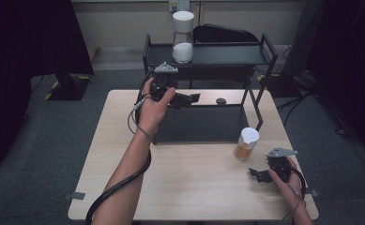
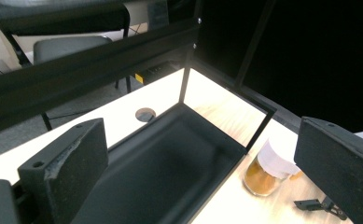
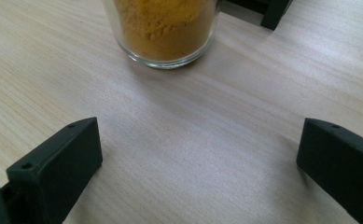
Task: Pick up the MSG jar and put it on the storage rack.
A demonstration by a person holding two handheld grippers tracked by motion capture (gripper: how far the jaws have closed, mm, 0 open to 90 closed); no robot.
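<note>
R tongs open nr orange-powder jar; L tongs open.

My worktop is pale wood, standing on grey carpet. Beyond it runs a beige wall with a socket. Dark shapes close in at both sides, and yellow-black tape marks the floor at left.
</note>
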